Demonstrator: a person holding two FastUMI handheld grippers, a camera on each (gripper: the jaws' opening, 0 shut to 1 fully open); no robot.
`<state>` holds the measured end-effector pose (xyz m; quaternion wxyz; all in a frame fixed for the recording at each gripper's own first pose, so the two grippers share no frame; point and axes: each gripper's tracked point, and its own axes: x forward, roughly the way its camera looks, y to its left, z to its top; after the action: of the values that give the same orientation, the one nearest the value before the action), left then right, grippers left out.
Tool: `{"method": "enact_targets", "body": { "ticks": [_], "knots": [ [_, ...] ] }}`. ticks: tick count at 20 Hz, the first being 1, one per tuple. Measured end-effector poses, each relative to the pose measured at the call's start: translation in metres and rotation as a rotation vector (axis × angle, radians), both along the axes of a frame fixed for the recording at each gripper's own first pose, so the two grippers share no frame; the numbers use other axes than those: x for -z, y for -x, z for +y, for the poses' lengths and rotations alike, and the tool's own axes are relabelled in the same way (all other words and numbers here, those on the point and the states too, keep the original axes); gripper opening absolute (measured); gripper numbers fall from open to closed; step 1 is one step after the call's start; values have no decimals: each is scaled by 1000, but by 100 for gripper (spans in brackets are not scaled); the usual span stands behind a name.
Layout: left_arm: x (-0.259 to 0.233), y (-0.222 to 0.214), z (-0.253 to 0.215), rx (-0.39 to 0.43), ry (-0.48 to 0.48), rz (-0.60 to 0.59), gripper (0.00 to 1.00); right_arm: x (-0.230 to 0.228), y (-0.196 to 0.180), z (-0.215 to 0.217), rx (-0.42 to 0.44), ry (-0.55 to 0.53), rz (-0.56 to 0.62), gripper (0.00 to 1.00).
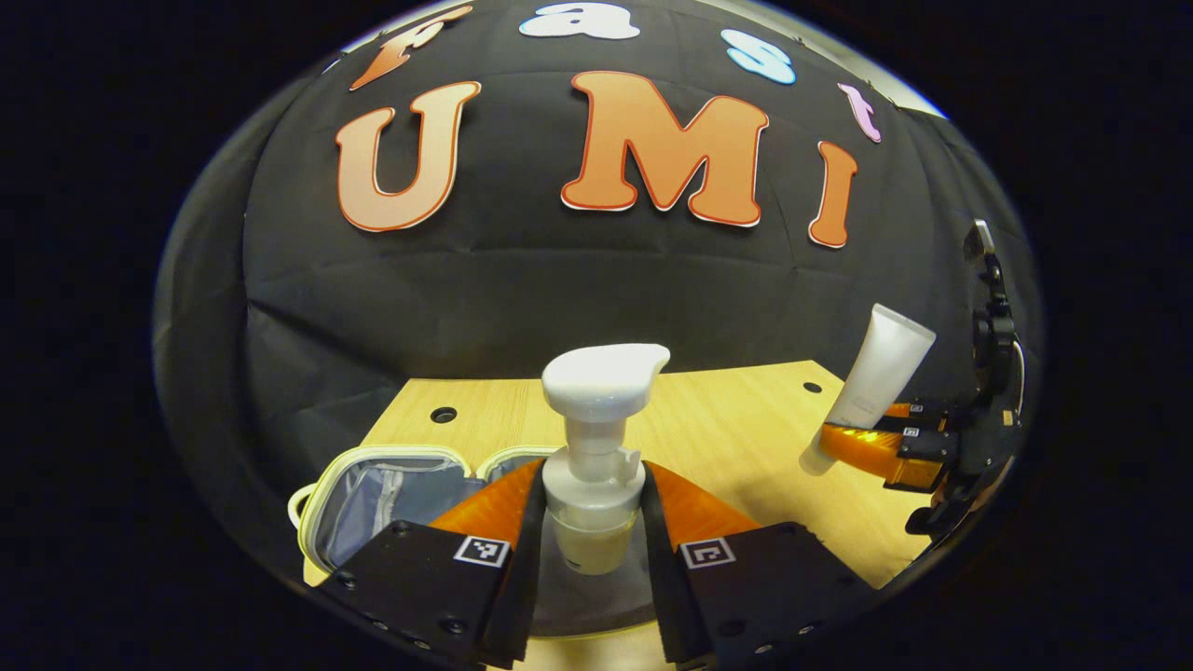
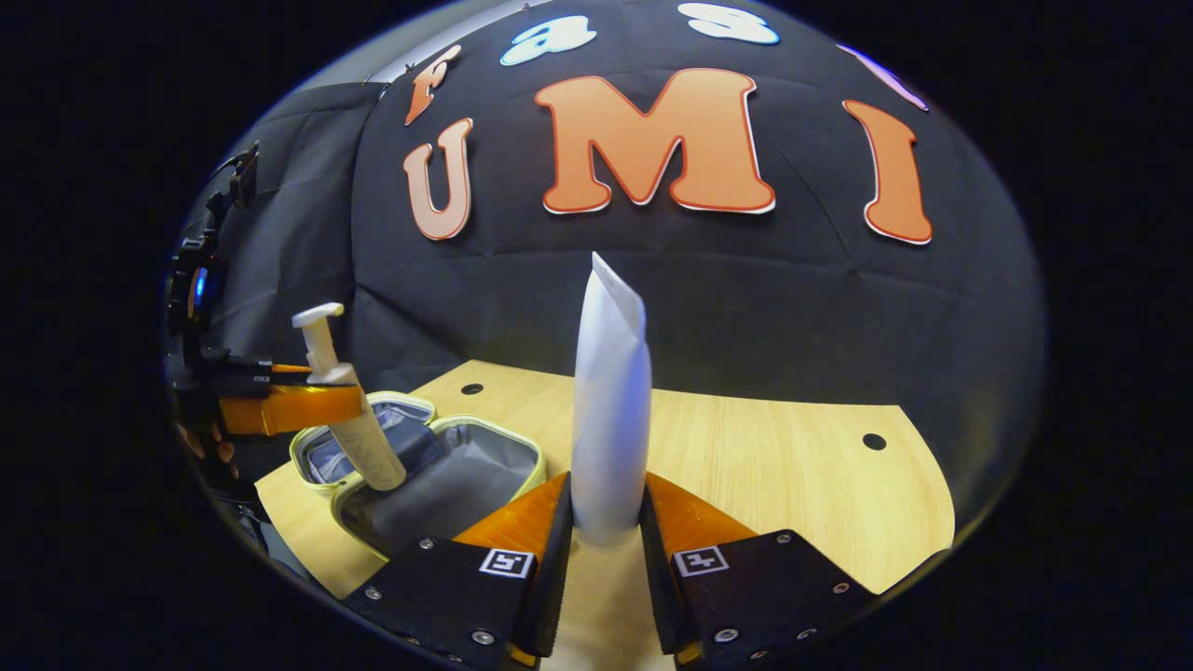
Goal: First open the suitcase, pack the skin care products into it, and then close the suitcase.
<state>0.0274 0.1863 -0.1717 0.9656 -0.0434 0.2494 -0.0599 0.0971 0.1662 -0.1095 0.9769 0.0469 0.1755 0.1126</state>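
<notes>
Upright between left hand-held gripper (image 1: 593,536) fingers, pump bottle (image 1: 596,457).

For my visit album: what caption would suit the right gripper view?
Right claw holds a white tube upright while the left claw carries a pump bottle over the open suitcase.

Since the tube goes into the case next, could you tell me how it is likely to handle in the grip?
The white tube looks like soft plastic, so it probably gives under the right tool. Held near its cap end with most of its length above, it may tilt. Its smooth skin could slip.
</notes>
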Motion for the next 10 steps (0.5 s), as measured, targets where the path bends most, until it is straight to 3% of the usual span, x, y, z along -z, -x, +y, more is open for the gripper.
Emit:
{"method": "enact_targets", "body": {
  "ticks": [10],
  "knots": [
    [71,10,43,61,14,166,52,-3,3,78,-70,-17,31,40]
  ]
}}
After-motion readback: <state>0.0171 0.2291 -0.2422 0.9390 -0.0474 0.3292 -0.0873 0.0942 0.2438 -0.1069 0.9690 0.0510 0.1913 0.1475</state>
